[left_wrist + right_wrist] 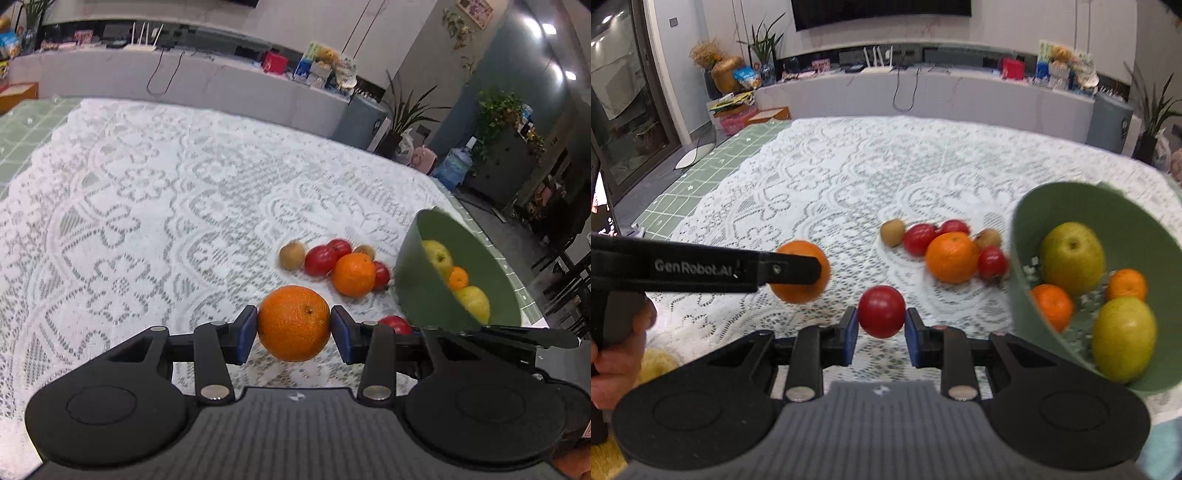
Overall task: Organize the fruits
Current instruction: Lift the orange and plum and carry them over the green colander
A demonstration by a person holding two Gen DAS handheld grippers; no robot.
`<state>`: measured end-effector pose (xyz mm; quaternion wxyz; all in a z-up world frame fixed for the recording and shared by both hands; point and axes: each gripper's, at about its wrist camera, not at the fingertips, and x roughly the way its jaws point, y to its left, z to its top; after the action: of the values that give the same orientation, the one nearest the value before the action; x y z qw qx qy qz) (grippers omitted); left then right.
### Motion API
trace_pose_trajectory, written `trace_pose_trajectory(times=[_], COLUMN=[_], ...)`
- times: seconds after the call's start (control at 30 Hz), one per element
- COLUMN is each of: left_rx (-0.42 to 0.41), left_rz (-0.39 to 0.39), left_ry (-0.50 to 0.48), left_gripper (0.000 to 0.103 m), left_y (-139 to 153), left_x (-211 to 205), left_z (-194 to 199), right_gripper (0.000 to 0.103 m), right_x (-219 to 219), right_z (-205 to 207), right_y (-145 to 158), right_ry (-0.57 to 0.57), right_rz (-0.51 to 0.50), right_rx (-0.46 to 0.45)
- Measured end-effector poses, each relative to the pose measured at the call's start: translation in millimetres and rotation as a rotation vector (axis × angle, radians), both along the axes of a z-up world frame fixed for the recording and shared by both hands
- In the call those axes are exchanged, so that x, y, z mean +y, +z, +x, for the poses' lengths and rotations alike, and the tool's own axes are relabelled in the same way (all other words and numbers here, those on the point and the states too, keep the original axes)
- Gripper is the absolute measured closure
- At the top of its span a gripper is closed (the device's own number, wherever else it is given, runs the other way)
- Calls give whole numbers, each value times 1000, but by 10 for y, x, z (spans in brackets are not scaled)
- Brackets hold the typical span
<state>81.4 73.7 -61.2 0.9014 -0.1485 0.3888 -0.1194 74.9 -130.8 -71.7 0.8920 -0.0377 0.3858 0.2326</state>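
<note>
Now, left gripper (294,325): jaws clamped on large round orange (294,323), lifted to carry.
Right gripper (881,313): jaws pinching small red tomato (881,311), bound for the green plastic bowl (1019,236) at right.

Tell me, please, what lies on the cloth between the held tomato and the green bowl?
Nothing: in the right wrist view, only bare lace tablecloth lies between the tomato and the green bowl; the fruit pile sits farther back.

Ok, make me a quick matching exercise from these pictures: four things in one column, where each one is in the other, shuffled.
Things:
1. large orange
2. small red tomato
3. green apples
4. kiwi

Places:
A. inside the green bowl
B. lying on the lace tablecloth
C. between the left gripper fingers
D. between the right gripper fingers

Pairs: 1-C, 2-D, 3-A, 4-B
</note>
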Motion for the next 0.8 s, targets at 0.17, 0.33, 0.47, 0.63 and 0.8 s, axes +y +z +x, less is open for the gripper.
trace_pose_trajectory(times=[0.17,0.33,0.47,0.63,0.8], left_rx=[-56,-104,-126,-140,-142], left_rz=[10,18,17,18,48], left_ry=[-27,-93,-152,-216,-284], left_gripper=[54,54,54,54,54], left_y=[229,464,609,726,754], left_x=[-187,-476,-736,-1099,-1452], left_z=[-41,-40,16,156,309], right_gripper=[80,79,79,79,79], right_x=[-225,-465,-725,-1082,-1324], right_z=[-75,-150,-117,-39,88], right_y=[176,411,543,627,633], right_ry=[-32,-85,-149,-219,-258], right_rz=[33,22,16,2,-37], right_rx=[-37,-96,-113,-119,-97])
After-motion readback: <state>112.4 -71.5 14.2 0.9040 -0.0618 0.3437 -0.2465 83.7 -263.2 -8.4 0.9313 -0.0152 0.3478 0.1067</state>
